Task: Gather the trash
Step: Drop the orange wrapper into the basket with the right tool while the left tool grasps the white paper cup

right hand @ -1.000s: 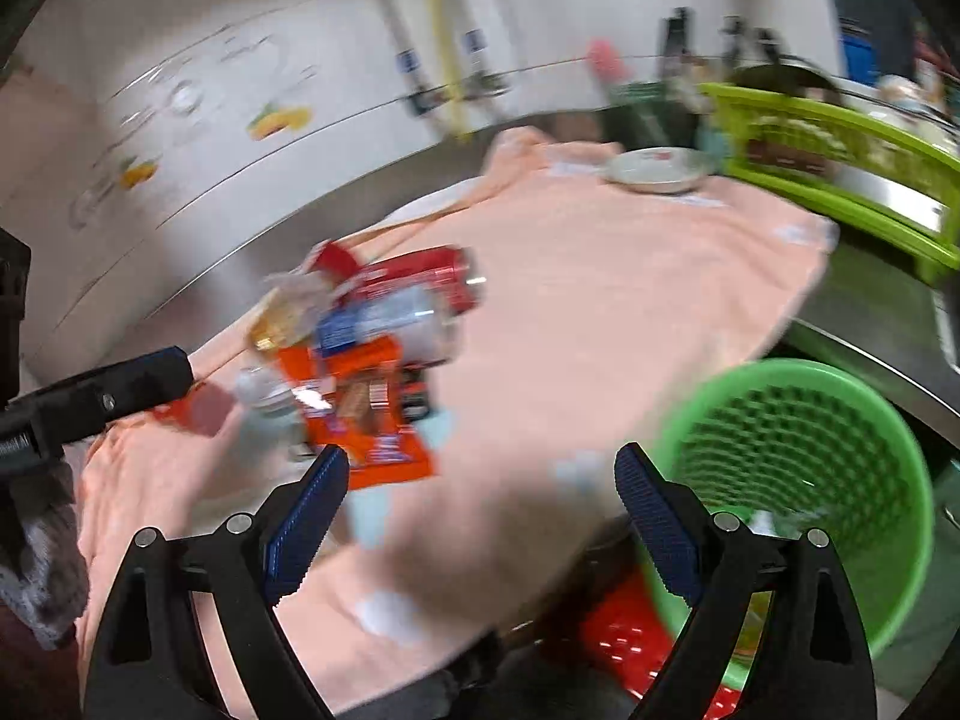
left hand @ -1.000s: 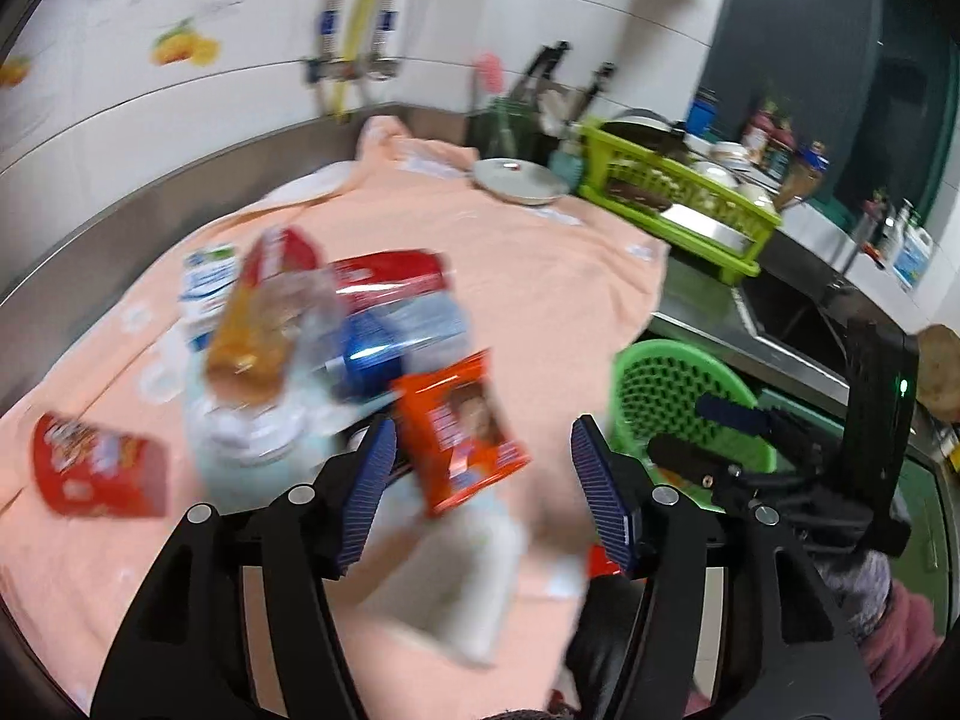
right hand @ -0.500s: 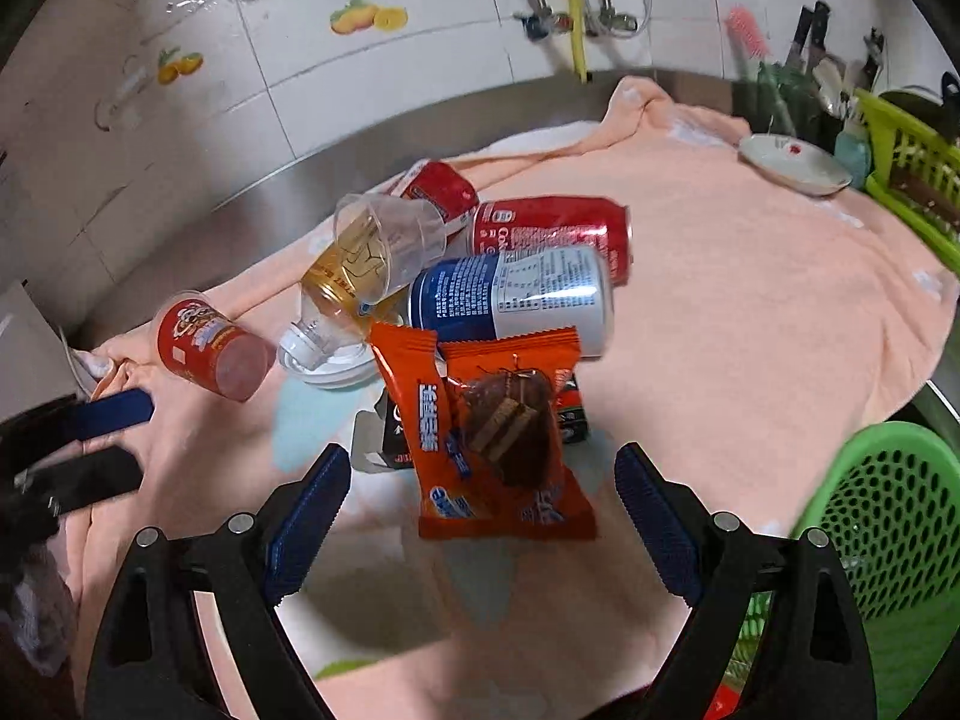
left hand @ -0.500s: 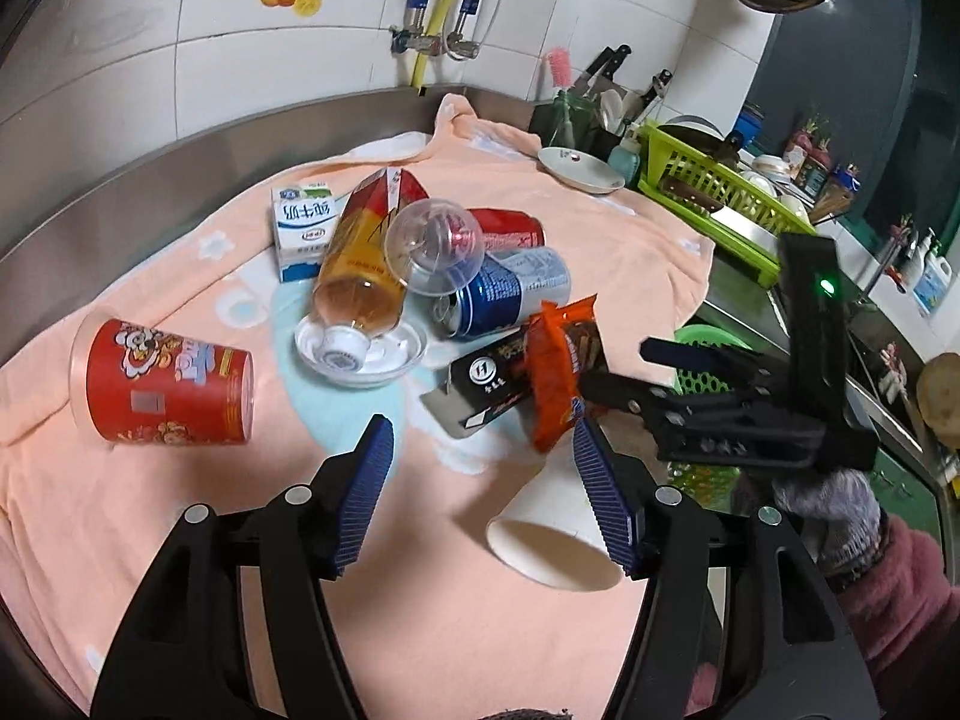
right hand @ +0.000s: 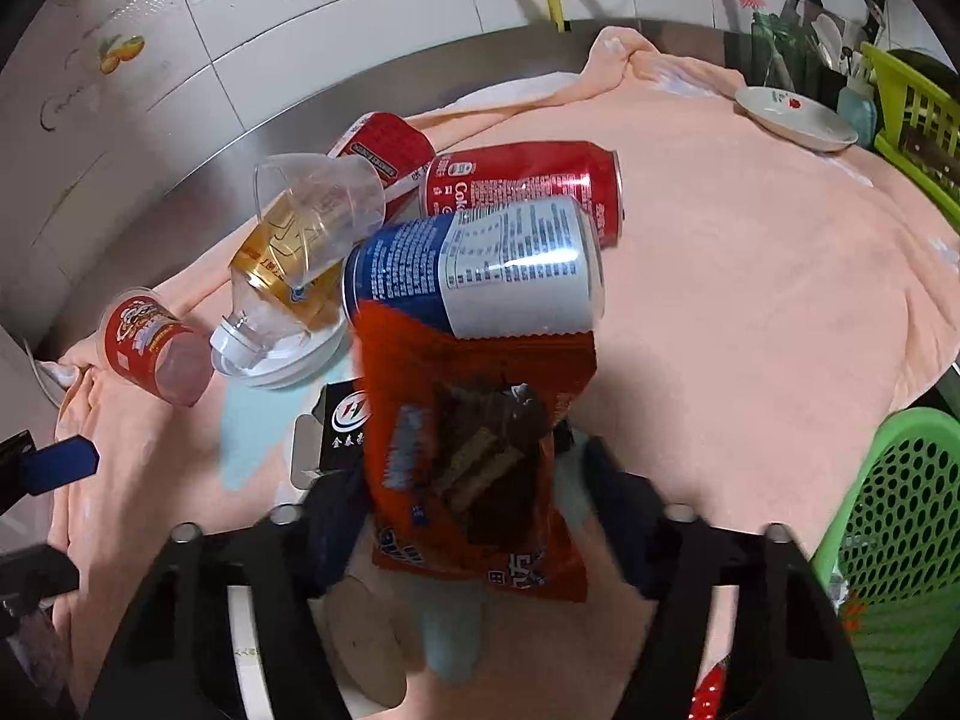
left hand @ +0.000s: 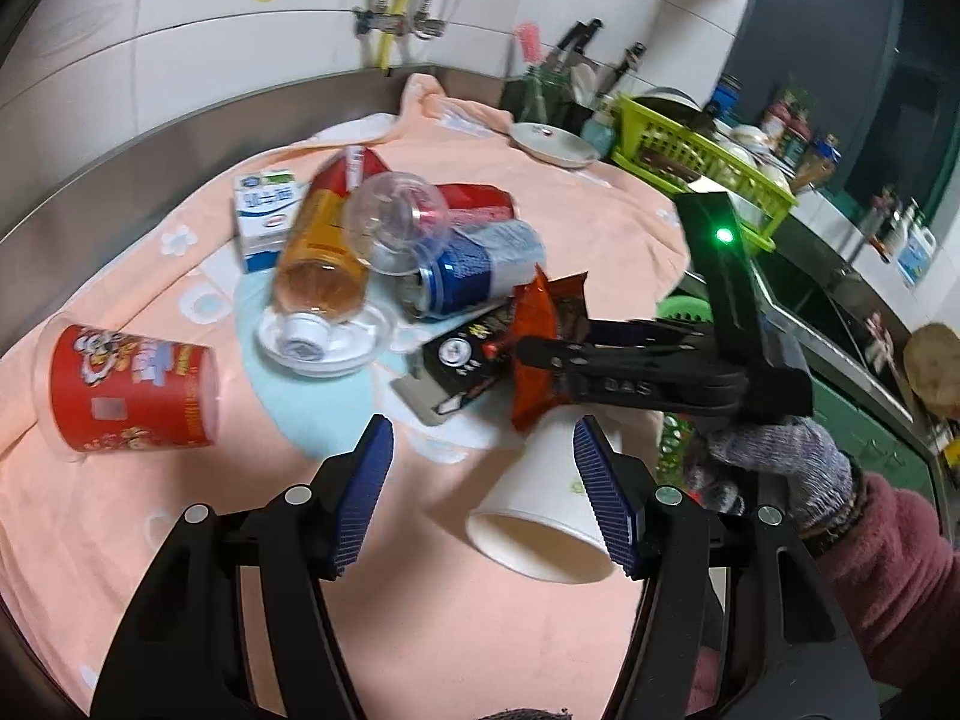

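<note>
Trash lies in a heap on a peach towel (left hand: 600,228). My right gripper (right hand: 474,504) has its fingers closed in on both sides of an orange snack wrapper (right hand: 474,450), also seen edge-on in the left wrist view (left hand: 540,354). Behind it lie a blue can (right hand: 480,267), a red cola can (right hand: 522,183), a bottle of amber drink (left hand: 321,258), a clear cup (right hand: 318,204) and a milk carton (left hand: 267,219). My left gripper (left hand: 483,489) is open and empty above the towel, next to a white paper cup (left hand: 546,510). A red printed cup (left hand: 129,390) lies at left.
A green mesh basket (right hand: 900,516) stands off the counter edge at right. A black carton (left hand: 462,360) lies under the wrapper. A white saucer (left hand: 555,144), a lime dish rack (left hand: 690,156) and a utensil holder stand at the back. Tiled wall and taps behind.
My right gripper has moved in and closed on the orange wrapper. My left gripper has stayed open, now over the near towel beside the white cup.
</note>
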The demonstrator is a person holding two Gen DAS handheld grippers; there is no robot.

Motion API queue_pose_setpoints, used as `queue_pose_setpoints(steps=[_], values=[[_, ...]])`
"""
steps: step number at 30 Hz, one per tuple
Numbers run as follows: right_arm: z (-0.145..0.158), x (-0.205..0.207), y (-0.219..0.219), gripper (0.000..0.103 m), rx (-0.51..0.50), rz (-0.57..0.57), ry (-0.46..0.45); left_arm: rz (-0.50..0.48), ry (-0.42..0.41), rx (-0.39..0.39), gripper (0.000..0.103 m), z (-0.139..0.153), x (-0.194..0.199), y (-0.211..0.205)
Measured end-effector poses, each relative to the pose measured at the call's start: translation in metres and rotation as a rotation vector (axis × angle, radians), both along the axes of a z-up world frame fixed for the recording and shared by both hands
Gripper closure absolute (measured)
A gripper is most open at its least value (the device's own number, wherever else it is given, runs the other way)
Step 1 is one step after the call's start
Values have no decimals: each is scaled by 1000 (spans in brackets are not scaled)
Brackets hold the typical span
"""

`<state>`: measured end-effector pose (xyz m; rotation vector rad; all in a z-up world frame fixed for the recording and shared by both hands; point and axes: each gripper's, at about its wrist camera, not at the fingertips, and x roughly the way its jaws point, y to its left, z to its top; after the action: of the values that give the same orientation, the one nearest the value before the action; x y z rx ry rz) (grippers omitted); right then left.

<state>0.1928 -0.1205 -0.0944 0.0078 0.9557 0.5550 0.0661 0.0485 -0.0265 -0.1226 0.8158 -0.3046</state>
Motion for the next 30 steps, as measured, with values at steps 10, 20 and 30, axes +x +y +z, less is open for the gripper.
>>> queue_pose_setpoints(steps=[10, 20, 30], values=[[19, -16, -32, 55, 85, -47, -49, -119, 26, 96, 29, -20, 5, -42], [53, -40, -111, 55, 86, -182, -137, -190, 49, 177, 28, -36, 12, -61], [26, -32, -220, 55, -67, -420, -88, -200, 73, 198, 37, -46, 15, -65]])
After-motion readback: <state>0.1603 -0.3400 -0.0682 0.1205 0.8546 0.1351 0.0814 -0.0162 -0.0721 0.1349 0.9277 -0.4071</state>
